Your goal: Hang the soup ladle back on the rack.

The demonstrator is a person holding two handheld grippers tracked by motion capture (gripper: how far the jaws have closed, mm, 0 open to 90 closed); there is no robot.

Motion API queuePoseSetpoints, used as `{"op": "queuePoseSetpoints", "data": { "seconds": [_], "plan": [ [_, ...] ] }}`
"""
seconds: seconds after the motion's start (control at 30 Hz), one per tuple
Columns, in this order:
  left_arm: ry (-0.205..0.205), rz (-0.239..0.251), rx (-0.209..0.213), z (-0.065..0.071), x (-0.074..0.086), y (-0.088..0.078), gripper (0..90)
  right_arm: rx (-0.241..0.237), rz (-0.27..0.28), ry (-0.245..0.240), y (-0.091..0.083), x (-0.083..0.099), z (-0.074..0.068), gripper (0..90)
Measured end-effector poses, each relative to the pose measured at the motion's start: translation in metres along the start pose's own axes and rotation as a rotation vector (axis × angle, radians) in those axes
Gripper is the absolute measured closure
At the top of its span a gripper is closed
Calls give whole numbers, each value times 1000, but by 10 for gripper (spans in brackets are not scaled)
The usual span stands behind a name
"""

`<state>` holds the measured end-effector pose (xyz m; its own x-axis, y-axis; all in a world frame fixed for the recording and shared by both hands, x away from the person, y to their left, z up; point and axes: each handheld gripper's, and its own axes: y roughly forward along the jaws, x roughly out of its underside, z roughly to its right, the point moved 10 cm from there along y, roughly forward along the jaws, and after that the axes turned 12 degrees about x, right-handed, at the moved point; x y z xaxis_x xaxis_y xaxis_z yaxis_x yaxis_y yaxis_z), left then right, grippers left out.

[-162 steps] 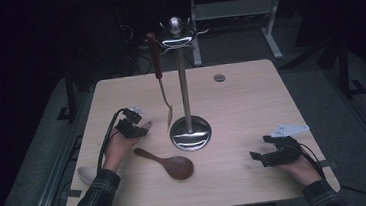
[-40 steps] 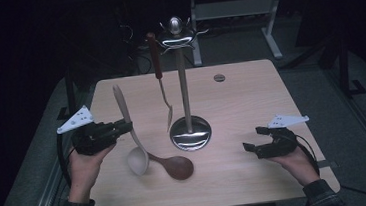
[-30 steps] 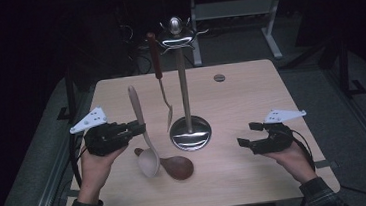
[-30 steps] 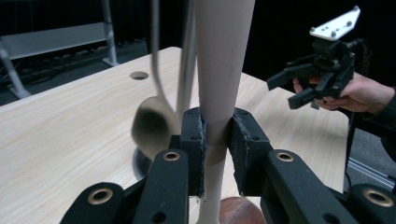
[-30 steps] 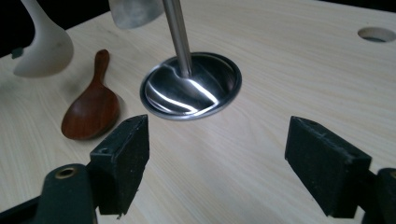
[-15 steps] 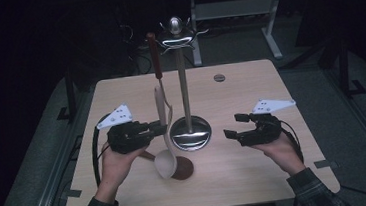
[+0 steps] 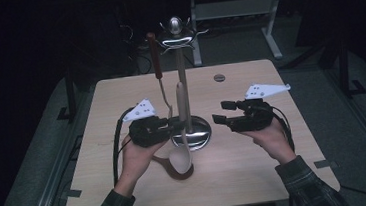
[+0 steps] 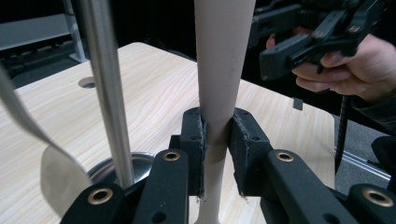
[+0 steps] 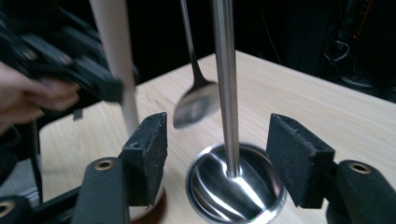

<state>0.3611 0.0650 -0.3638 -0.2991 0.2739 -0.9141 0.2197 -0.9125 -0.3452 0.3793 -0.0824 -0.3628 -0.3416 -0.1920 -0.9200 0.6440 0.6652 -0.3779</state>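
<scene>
A: Start at the left hand-held gripper [image 7: 173,127]. What has it got?

B: Its pads are clamped on the neck of the pale wooden spoon [image 7: 182,128], which stands upright, handle up, bowl hanging just above the bench [image 7: 120,96], right beside the pole of the steel stand [image 7: 183,83]

A: And the right hand-held gripper [image 7: 218,118]?

B: Empty; its jaws have just been closing but stand apart, aimed at the pole and spoon handle, level with the left one

A: So which is nearer the spoon?

B: The left, already holding it; the stand's hooks lie well above, along the spoon's long axis
</scene>
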Motion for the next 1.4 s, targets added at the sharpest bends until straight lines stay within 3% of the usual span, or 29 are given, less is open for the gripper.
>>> {"op": "queuePoseSetpoints", "data": {
  "seconds": [0.27,0.53,0.8,1.0,1.4],
  "plan": [
    [2,6,-4,0,-7,12,762,-73,67,21,-3,-25,-16,454],
    [12,24,-9,4,-13,17,762,-145,103,5,6,-40,-38,531],
    [22,23,-1,7,-14,17,761,-173,109,-3,22,-45,-50,603],
    [11,32,1,7,-14,16,761,-184,104,4,28,-42,-54,708],
    [19,20,8,6,-13,12,721,-175,90,-22,31,-39,-57,736]
  ]
}}
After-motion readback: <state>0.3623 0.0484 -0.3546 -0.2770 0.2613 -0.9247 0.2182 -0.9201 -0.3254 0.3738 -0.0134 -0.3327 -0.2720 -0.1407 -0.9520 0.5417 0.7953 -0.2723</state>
